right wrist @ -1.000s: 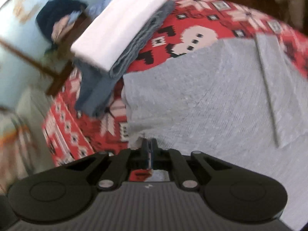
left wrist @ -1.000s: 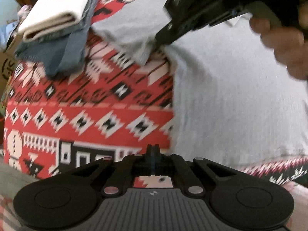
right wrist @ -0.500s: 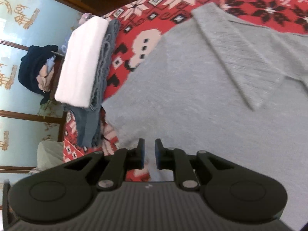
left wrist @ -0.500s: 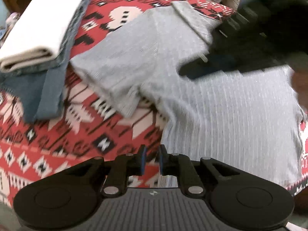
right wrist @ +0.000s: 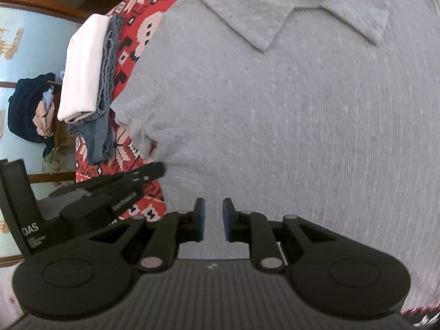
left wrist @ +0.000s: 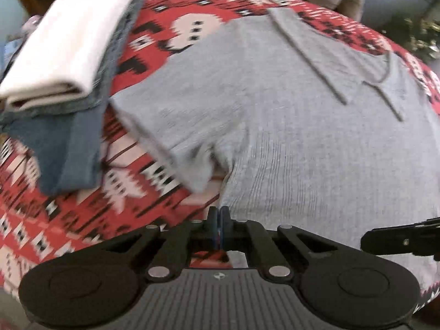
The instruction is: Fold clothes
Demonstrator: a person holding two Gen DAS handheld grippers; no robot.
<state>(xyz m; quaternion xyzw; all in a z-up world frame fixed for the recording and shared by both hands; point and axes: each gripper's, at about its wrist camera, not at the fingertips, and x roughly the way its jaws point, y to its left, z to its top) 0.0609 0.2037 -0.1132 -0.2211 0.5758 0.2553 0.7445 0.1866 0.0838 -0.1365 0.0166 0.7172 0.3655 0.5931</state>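
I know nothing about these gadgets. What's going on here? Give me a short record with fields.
Surface: red patterned cloth
Being folded: grey polo shirt, spread flat, one sleeve folded in over its body
Already folded: white garment stacked on blue denim garment, left of the shirt
Left gripper: shut, at the shirt's side edge; whether it pinches fabric is unclear
Right gripper: open over the shirt, nothing between its pads
Background: dark clothes heap

black gripper [right wrist: 211, 220], blue-padded jaws, silver screws.
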